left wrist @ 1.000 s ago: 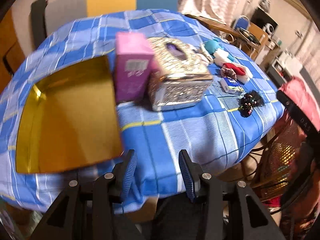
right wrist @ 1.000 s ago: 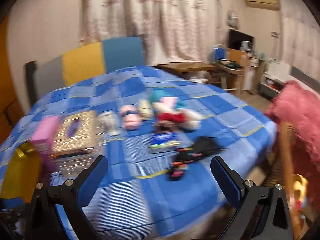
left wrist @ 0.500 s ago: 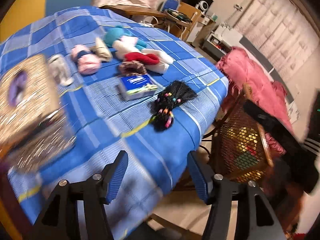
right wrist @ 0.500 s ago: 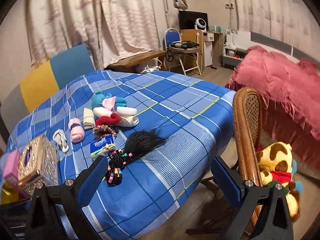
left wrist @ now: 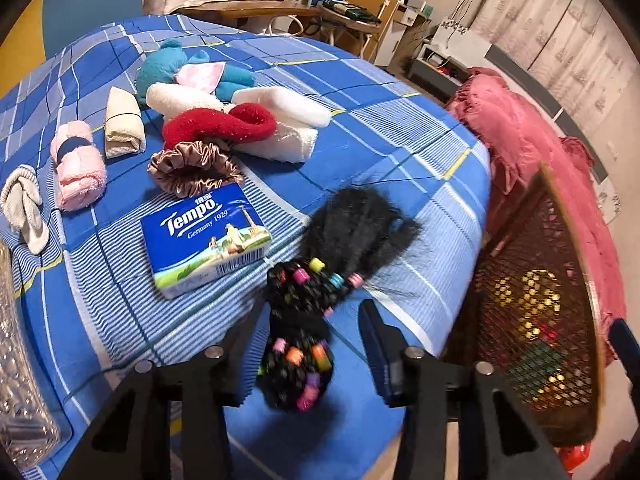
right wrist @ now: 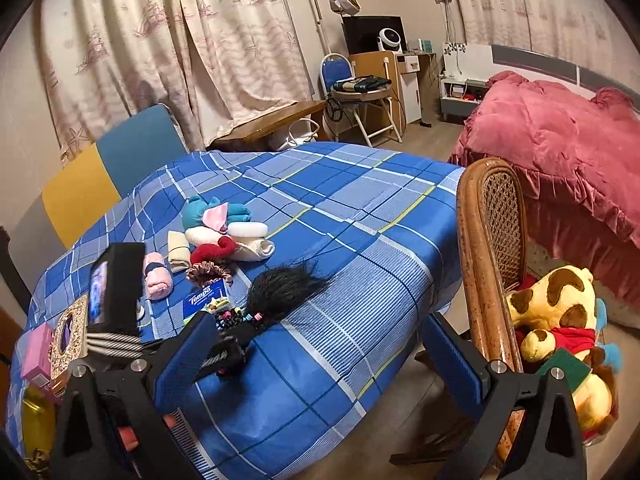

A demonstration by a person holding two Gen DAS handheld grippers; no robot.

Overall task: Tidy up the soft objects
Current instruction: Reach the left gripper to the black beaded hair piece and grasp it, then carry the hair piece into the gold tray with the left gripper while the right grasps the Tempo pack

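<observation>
A black braided hairpiece with coloured beads lies near the table's front edge, also in the right wrist view. My left gripper is open, its fingers either side of the beaded end. Behind lie a Tempo tissue pack, a brown scrunchie, a red sock, white rolled cloths, a teal soft toy, a pink towel roll and a beige roll. My right gripper is open and empty, back from the table edge.
A wicker chair stands right of the blue checked table, with a plush dog on it. A glittery tissue box, a pink box and a gold tin sit at the left. A red bed stands behind.
My left gripper swung right from the gold tin and boxes and came down over the hairpiece. My right gripper pulled back and turned right, toward the wicker chair.
</observation>
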